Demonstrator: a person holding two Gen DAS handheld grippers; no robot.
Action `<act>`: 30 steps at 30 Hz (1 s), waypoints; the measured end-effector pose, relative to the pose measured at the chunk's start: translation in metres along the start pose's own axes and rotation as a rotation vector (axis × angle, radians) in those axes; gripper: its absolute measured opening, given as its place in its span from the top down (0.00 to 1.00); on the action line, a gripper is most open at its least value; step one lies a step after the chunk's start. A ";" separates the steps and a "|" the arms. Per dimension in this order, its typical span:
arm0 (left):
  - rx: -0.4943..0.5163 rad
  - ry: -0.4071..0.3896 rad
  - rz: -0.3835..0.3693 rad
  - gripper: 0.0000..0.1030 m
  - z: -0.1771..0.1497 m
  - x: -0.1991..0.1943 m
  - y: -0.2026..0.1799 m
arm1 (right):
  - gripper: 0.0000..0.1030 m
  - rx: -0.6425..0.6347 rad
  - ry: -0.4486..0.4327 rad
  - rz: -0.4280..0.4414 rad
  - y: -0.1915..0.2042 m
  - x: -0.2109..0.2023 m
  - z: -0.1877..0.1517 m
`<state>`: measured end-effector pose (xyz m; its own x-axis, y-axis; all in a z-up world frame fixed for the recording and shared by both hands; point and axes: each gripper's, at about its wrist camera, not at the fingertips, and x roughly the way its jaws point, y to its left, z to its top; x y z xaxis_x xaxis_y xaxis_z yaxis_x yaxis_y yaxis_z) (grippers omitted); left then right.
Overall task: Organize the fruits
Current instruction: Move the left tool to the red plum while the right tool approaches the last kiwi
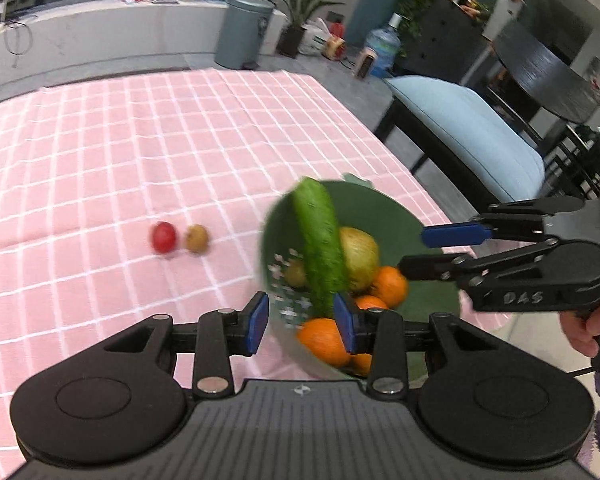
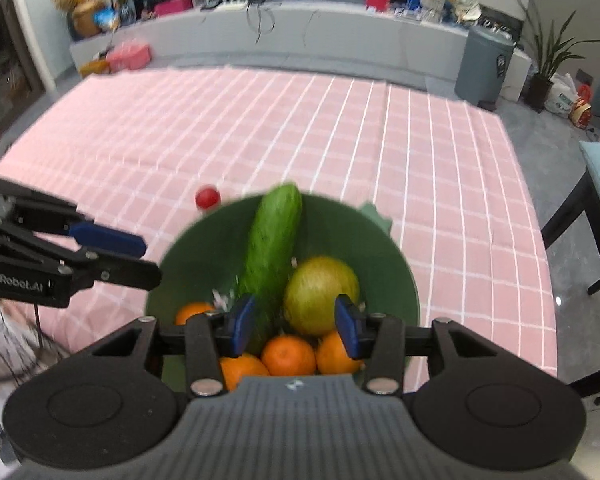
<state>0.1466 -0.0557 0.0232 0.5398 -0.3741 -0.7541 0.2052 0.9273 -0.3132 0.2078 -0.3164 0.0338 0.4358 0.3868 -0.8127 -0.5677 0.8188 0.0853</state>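
Table point(image 2: 440, 160) covered by pink checked cloth. Green bowl point(image 2: 396, 264) standing near its close edge, with a pale green tab at the far rim.

Contents of bowl: cucumber point(image 2: 274, 244) lying lengthwise, far tip propped above the far rim; yellow-green round fruit point(image 2: 320, 292) just beside it; several oranges point(image 2: 288, 354) packed at the near side. Small white pattern on the inner wall, blurred, not readable.

Outside the bowl, on the cloth: red fruit point(image 1: 164, 237) and brownish fruit point(image 1: 196, 238), side by side, nearly touching, well apart from the bowl. Only the red one visible from the right wrist view.

Left gripper point(image 1: 301, 322): jaws parted, blue pads clear on both sides, nothing clamped. Poised above the near left rim of the bowl; near end of the cucumber seen between the pads, no contact evident.

Right gripper point(image 2: 295, 326): jaws parted, nothing clamped. Poised above the bowl, over oranges and yellow-green fruit; pads not pressing on any item. Held by a hand point(image 1: 584, 328) at the right edge of the left wrist view.

Both views motion-blurred around the bowl.
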 end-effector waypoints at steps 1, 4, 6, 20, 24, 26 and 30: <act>-0.004 -0.008 0.011 0.57 0.000 -0.003 0.004 | 0.58 0.013 -0.014 0.001 0.002 -0.001 0.002; -0.015 -0.033 0.045 0.57 -0.001 -0.014 0.021 | 0.49 0.072 -0.058 0.010 0.004 -0.001 0.008; -0.019 -0.040 0.071 0.57 -0.002 -0.020 0.031 | 0.47 0.098 -0.080 0.012 0.008 0.000 0.011; 0.069 -0.057 0.168 0.57 -0.013 -0.030 0.066 | 0.47 0.023 -0.129 0.070 0.042 0.019 0.032; 0.127 -0.063 0.178 0.57 -0.005 -0.018 0.069 | 0.47 -0.031 -0.127 0.073 0.049 0.027 0.051; 0.155 -0.067 0.175 0.57 -0.001 -0.011 0.071 | 0.48 -0.076 -0.113 0.072 0.053 0.035 0.059; 0.202 -0.067 0.151 0.57 0.007 0.009 0.073 | 0.57 -0.236 -0.044 0.063 0.072 0.061 0.075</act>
<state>0.1721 0.0088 -0.0023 0.6279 -0.2355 -0.7418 0.2731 0.9592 -0.0733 0.2461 -0.2019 0.0333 0.4213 0.4561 -0.7839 -0.7399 0.6727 -0.0062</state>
